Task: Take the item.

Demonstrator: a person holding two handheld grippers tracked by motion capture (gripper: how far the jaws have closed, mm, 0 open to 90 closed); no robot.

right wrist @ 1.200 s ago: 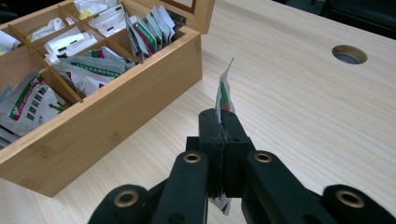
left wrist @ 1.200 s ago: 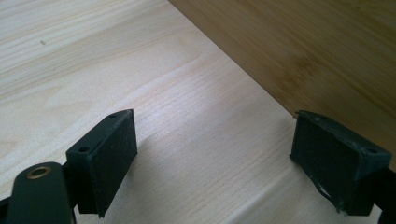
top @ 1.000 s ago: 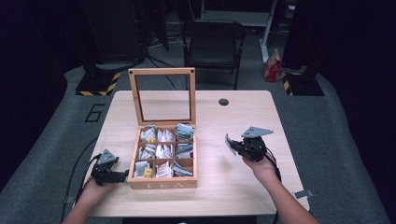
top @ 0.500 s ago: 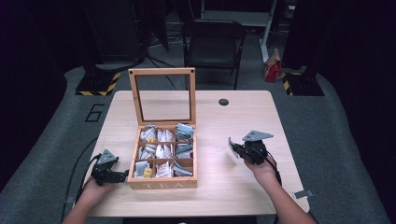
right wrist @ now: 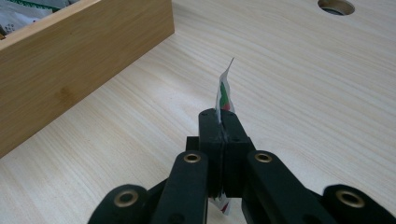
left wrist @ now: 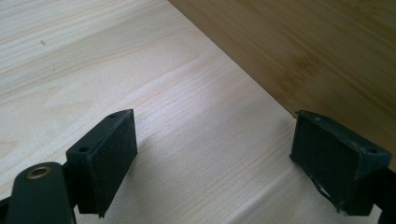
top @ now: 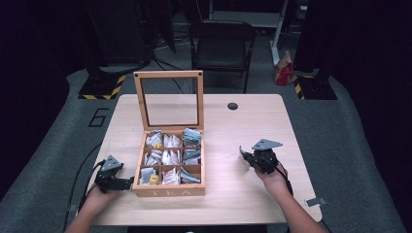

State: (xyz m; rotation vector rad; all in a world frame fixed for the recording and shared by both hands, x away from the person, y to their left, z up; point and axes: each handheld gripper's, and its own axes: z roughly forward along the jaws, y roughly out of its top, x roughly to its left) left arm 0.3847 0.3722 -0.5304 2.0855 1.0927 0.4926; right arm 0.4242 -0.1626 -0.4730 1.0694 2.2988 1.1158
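Note:
A wooden tea box [top: 169, 190] stands mid-table with its glass lid [top: 169, 99] raised; its compartments hold several tea packets [top: 166, 158]. To the right of the box, my right gripper [top: 244, 155] is low over the table and shut on a thin white tea packet with green and red print [right wrist: 225, 91]. The packet stands on edge out of the closed jaws of the right gripper [right wrist: 223, 122]. My left gripper [top: 127, 183] rests on the table at the box's front left corner. In its own view the left gripper [left wrist: 215, 158] is open over bare wood beside the box wall [left wrist: 317, 51].
A round cable hole [top: 232, 106] lies in the table behind the right hand; it is the cable hole [right wrist: 335, 5] ahead of the packet. A black chair [top: 221, 43] stands beyond the far edge. The box side [right wrist: 70, 70] lies left of the right gripper.
My right hand has sunk a little toward the table with the packet still in its jaws. The left hand and the box have stayed put.

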